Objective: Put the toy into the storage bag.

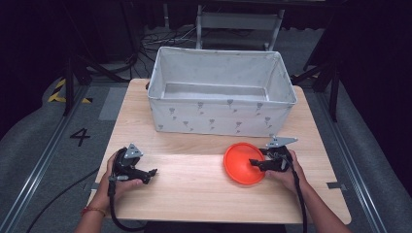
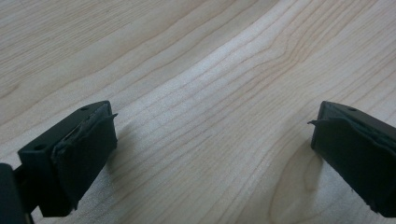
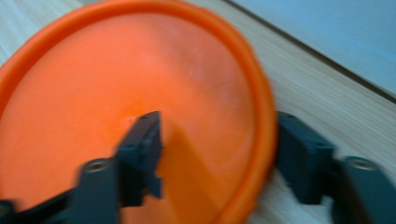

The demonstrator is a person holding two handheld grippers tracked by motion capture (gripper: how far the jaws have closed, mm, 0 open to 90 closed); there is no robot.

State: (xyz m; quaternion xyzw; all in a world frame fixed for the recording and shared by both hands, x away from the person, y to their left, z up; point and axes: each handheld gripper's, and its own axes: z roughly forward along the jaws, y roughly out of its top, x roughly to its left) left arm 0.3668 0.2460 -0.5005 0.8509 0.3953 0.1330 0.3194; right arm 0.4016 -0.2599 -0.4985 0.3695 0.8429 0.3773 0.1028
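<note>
Orange round plastic plate (image 1: 241, 162) lies on the pale wooden table (image 1: 194, 189), near the grey fabric bin (image 1: 221, 92). Right claw (image 3: 215, 149) straddles the plate's rim, 1 jaw inside and 1 outside, not yet clamped. Left claw (image 2: 210, 154) rests spread wide over bare wood, holding nothing

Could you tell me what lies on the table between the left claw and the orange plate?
Nothing: in the high view, bare wooden table separates the left claw from the orange plate.
</note>
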